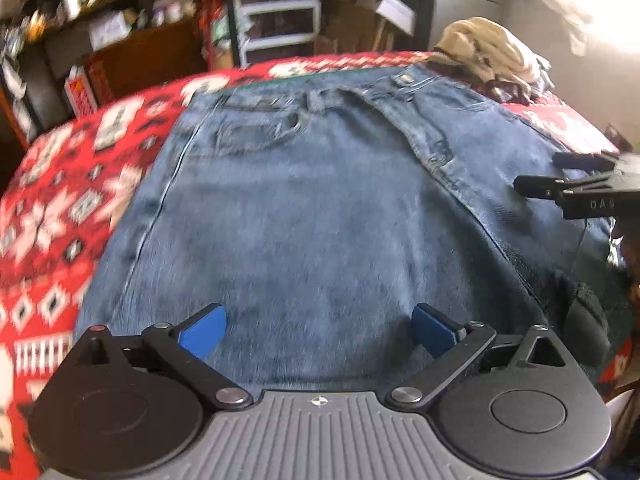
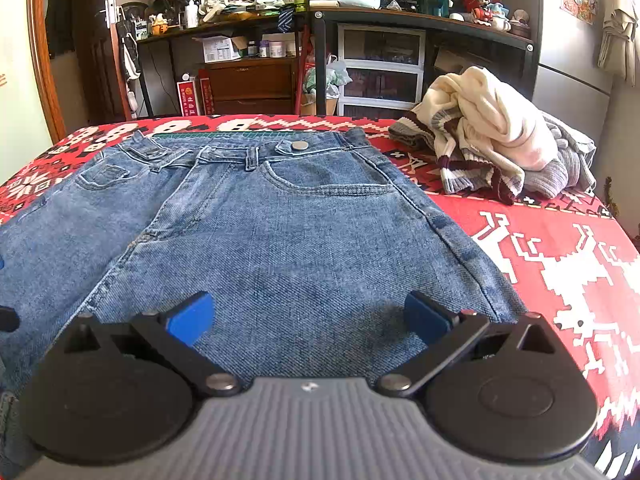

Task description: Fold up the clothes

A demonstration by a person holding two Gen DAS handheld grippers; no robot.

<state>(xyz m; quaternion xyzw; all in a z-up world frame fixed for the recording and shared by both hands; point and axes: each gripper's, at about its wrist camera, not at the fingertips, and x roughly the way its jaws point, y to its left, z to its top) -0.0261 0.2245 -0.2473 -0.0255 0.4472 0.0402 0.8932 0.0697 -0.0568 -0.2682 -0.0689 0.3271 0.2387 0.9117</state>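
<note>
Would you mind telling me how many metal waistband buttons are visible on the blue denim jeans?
1. The round metal button sits on the waistband tab of the blue denim jeans, at their far edge, left of the heap of cream and grey knitwear. Others may be hidden under folds.

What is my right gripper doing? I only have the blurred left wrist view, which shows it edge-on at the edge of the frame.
Observer: The right gripper is open over the blue denim jeans, holding nothing.
Operator: Is the jeans' right edge flat?
Observer: Yes, that side seam lies flat on the red patterned blanket.
Operator: And the far pile?
Observer: A cream sweater sits atop a grey ribbed knit, apart from the jeans.
</note>
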